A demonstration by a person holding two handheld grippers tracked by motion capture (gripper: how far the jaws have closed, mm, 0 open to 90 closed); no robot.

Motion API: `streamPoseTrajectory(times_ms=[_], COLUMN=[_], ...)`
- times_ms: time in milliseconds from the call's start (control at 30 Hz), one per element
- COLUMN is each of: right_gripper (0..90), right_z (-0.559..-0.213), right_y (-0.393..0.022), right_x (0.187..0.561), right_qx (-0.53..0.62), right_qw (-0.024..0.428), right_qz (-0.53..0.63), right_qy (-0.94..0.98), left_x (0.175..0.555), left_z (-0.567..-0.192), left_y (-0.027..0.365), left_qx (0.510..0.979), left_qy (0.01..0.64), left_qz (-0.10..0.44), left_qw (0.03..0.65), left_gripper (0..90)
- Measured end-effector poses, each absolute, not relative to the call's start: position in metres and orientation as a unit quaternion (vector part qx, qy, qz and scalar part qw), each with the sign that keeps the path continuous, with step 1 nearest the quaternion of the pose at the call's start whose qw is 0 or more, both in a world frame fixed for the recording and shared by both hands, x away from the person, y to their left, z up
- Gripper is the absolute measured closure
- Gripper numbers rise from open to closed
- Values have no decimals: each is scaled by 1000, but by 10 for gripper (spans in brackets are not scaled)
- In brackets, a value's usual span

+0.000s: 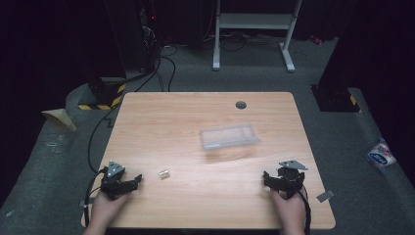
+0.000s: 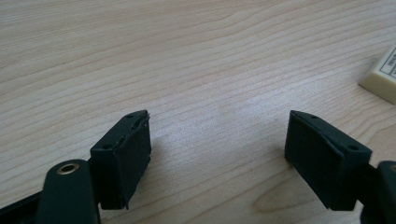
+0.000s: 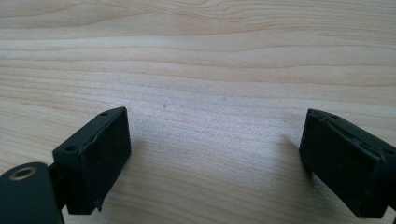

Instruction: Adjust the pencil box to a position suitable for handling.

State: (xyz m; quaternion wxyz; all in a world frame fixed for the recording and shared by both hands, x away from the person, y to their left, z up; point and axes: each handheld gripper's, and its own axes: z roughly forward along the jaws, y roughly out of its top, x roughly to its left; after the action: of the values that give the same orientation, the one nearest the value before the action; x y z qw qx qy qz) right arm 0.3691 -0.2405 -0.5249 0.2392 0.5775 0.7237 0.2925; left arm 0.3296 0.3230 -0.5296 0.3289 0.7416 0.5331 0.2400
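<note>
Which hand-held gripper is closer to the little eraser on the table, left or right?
Left. The left hand-held gripper sits just left of the eraser, jaws open and empty. The right hand-held gripper rests far across the table, well right of it.

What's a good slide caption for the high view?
Both grippers, left and right, rest open on the wooden table, eraser nearby, clear plastic tray beyond.

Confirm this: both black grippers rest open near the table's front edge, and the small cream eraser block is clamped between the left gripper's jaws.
Not quite. The small cream eraser block lies free on the wooden table, beside the left gripper, not clamped. The left gripper view shows its jaws apart over bare wood, the block off to one side. The right gripper is open too, as stated.
</note>
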Motion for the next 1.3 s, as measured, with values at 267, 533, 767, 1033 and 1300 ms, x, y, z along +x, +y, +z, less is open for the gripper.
streamPoseTrajectory(times_ms=[267,533,767,1033,1300], right_gripper=[90,99,108,130,217], right_z=[-525,-525,-524,-524,-520], right_y=[-240,-240,-240,-238,-242], right_x=[368,366,363,360,364], right_qx=[575,568,553,536,524], right_qw=[239,239,232,227,219], right_qz=[293,295,299,307,326], right_qy=[725,730,742,753,755], left_x=[330,330,330,331,333], left_z=[-530,-530,-530,-530,-530], left_y=[323,323,323,323,321], left_qx=[742,742,742,741,747], left_qy=[532,533,533,534,531], left_qz=[239,238,239,242,234], left_qw=[330,330,330,327,325], left_gripper=[228,228,229,205,146])
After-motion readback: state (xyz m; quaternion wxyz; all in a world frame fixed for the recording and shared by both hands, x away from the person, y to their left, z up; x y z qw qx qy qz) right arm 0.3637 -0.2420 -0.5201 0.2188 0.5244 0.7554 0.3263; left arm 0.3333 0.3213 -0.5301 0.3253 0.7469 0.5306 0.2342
